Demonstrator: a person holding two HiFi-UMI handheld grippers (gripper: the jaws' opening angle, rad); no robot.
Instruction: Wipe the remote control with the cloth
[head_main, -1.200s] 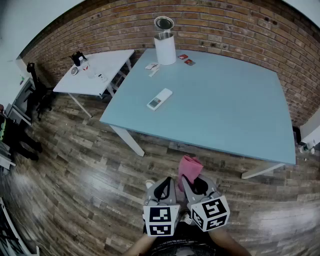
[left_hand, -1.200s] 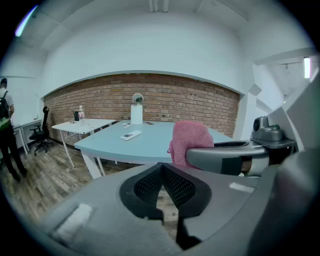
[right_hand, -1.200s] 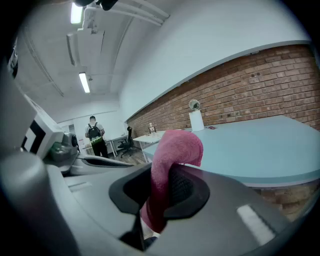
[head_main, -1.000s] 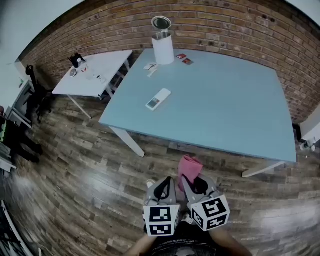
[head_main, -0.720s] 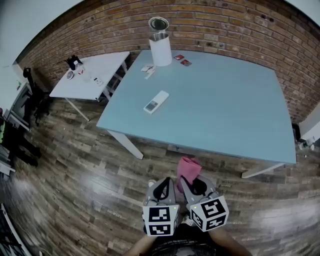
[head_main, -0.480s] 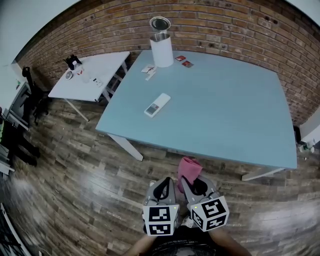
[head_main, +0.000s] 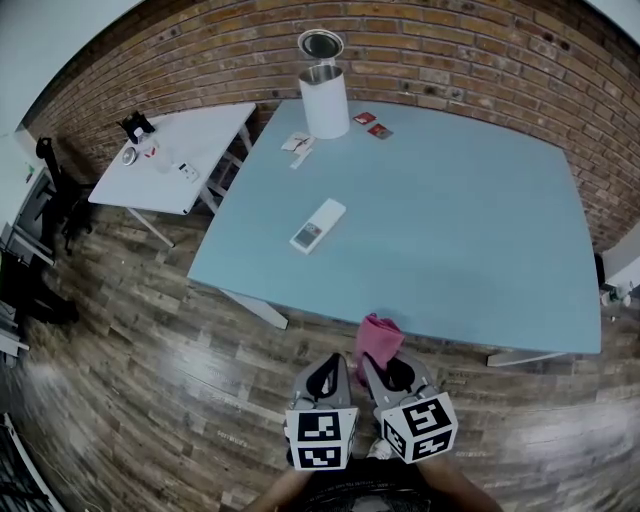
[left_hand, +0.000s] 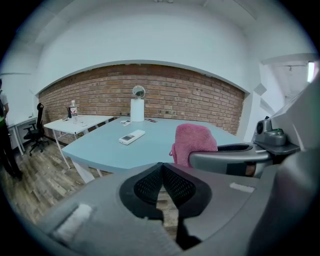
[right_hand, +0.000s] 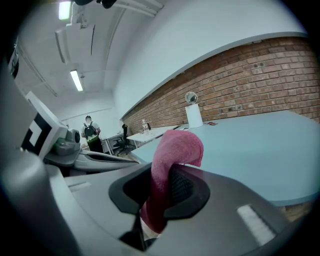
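My right gripper (head_main: 376, 358) is clamped on the pink cloth (head_main: 378, 334). Its jaws pinch one fold, and the rest of the cloth pokes forward past the tips. My left gripper (head_main: 334, 364) is closed tight with nothing between its jaws. Both sit low in the centre of the head view, close beside each other, over the wooden floor (head_main: 150, 330) and just short of the near edge of the blue table (head_main: 470, 220).

The remote control (head_main: 318, 225) lies flat on the table, left of centre in the frame and well apart from both grippers. It is near the table's left edge.

My main worry is that edge. The remote lies loose, so I judge a wipe pushed leftward could slide it towards the edge or off it. My left jaws would have to open before they could steady it. The cloth is held by a narrow fold only, so dragging it hard could pull it out of the jaws. With the grippers this close, they could also knock together as I reach in.

The one container is a white cylindrical bin (head_main: 327, 96) at the top of the frame, on the far side of the table, with a round lid (head_main: 321, 44) above it. I cannot tell what is inside it.
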